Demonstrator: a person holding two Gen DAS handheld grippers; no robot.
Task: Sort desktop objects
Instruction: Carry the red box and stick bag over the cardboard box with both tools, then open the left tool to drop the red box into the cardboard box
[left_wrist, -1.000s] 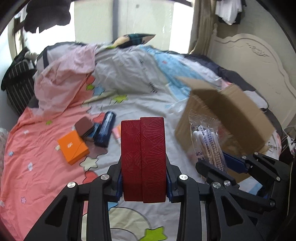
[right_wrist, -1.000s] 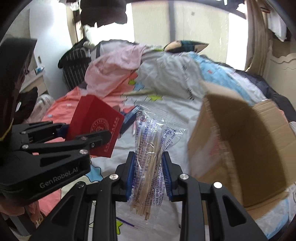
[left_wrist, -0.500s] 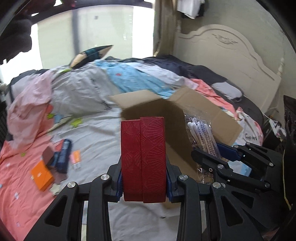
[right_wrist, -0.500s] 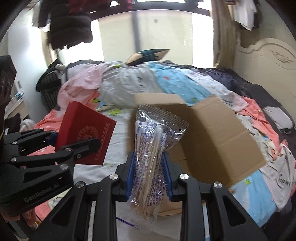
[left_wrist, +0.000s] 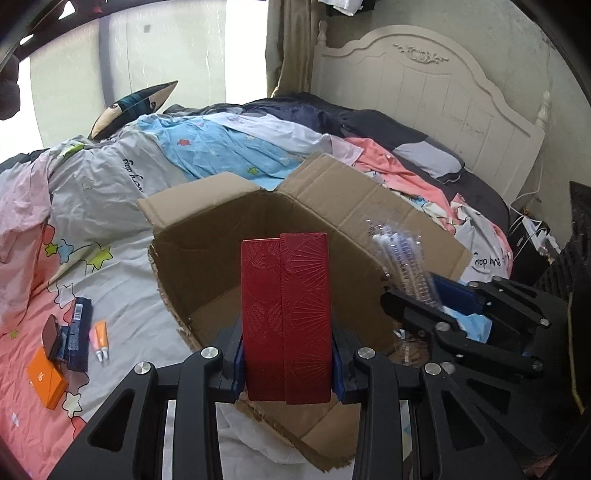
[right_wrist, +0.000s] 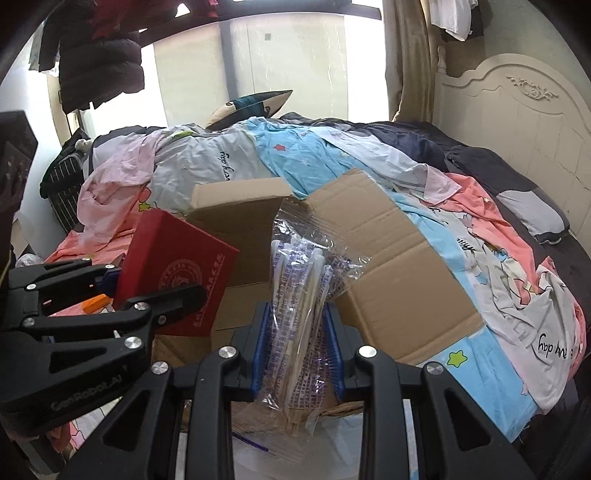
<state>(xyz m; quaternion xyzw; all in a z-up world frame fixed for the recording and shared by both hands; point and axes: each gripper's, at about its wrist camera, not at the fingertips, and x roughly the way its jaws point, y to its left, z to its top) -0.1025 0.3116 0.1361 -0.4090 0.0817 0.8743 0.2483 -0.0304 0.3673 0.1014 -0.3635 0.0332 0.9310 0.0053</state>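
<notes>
Red box (left_wrist: 286, 314) pinched upright in left gripper (left_wrist: 286, 363), above open carton (left_wrist: 229, 258) on bed (left_wrist: 122, 295). Clear packet (right_wrist: 299, 295) of sticks clamped in right gripper (right_wrist: 297, 347), just beside, over same carton. Orange box (left_wrist: 46, 378), dark tube (left_wrist: 79, 332), small tubes (left_wrist: 100, 336) near bed's left edge.

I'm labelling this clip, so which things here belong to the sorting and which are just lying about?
In the job:
- flat red textured box, in left gripper
- clear packet of wrapped chopsticks, in right gripper
- open brown cardboard box
- orange card box

Lying about:
- crumpled bedding
- cream headboard
</notes>
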